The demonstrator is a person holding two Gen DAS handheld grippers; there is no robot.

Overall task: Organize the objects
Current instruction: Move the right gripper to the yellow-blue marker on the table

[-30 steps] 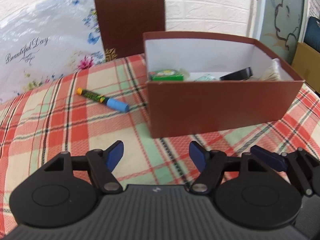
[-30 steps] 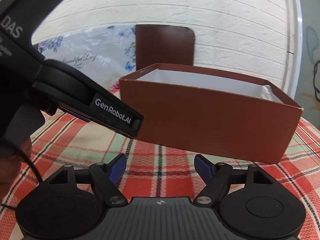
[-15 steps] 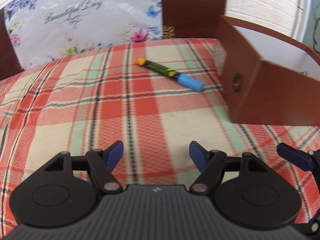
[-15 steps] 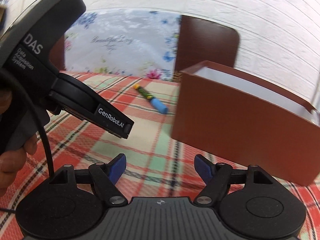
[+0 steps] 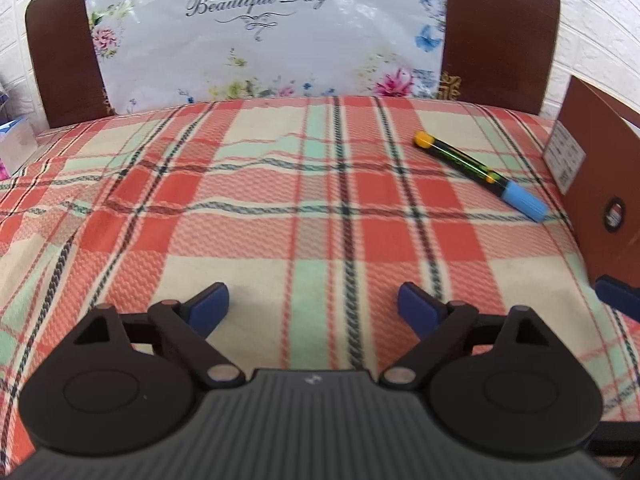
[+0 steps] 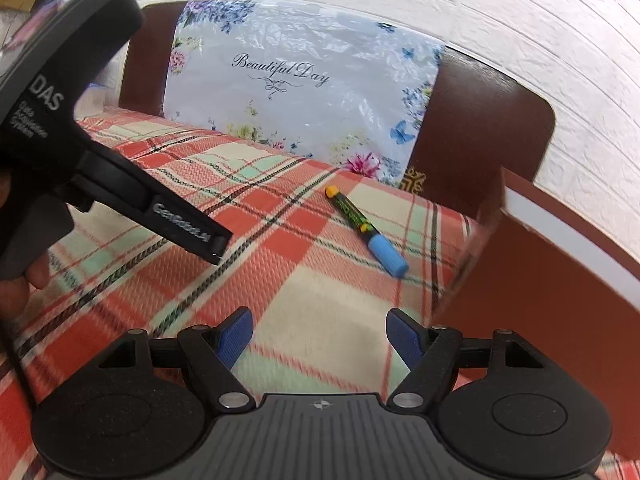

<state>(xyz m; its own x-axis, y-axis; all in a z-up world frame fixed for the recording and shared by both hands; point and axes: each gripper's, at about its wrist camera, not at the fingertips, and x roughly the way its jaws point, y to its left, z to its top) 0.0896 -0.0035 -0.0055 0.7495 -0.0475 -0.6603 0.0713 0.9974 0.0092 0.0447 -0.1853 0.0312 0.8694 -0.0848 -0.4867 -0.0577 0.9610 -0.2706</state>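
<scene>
On the plaid cloth [image 5: 280, 224] | marker [image 5: 480, 174] is lying at 2 o'clock of left gripper [image 5: 313, 307], just beside brown box [image 5: 600, 216] | left jaws are widening, nothing between | right gripper [image 6: 320, 334] is narrowing slightly, empty | advice: straddling the barrel crosswise near its middle, pads clearing the box wall before clenching.

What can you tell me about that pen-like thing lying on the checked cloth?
The marker is a thick pen with a black barrel bearing green print, an orange-yellow end cap, a small orange band and a light blue cap that looks like plastic. It lies flat and slantwise on the plaid cloth, blue cap nearest the brown box, close beside it but apparently not touching. Neither gripper touches it; only the cloth does.
</scene>
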